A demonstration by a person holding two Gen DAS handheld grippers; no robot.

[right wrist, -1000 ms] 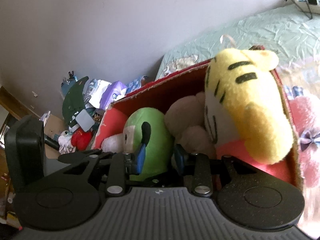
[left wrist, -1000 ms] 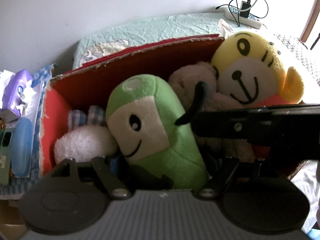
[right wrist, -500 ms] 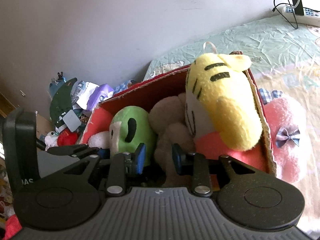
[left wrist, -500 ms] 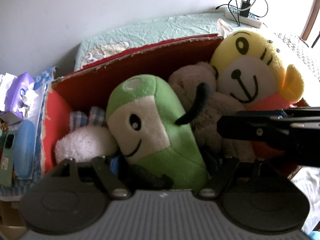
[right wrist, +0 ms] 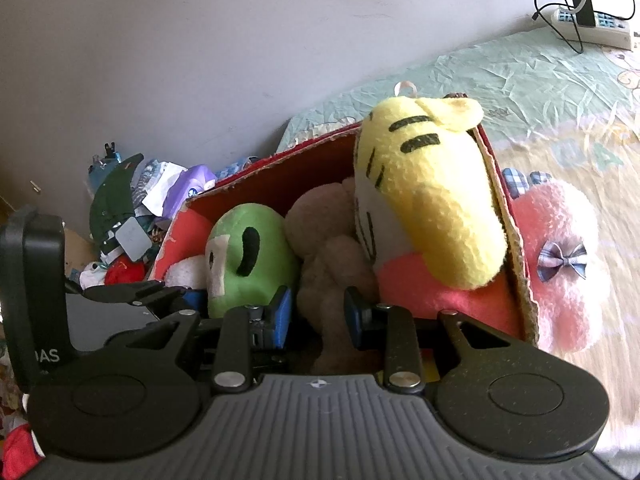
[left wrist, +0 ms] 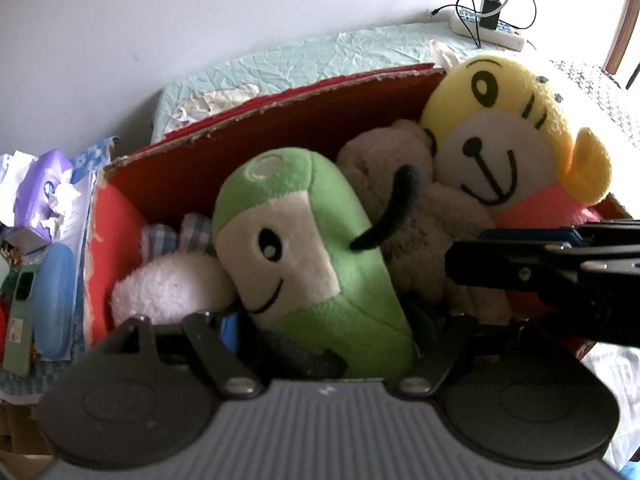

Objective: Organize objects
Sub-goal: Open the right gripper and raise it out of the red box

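The red box fills the middle of the frame. The left gripper hugs the green toy. The right gripper is a little open and holds nothing.

We see a cardboard box on a bed, with four soft toys packed in a row inside it. From the left wrist view, a lamb toy lies at the left end, a pod toy next to it, a bear behind and right of that, and a tiger toy at the right end. Outside the box's right wall lies a fluffy toy. A power strip sits at the bed's far edge. Left of the box lies a tissue pack.
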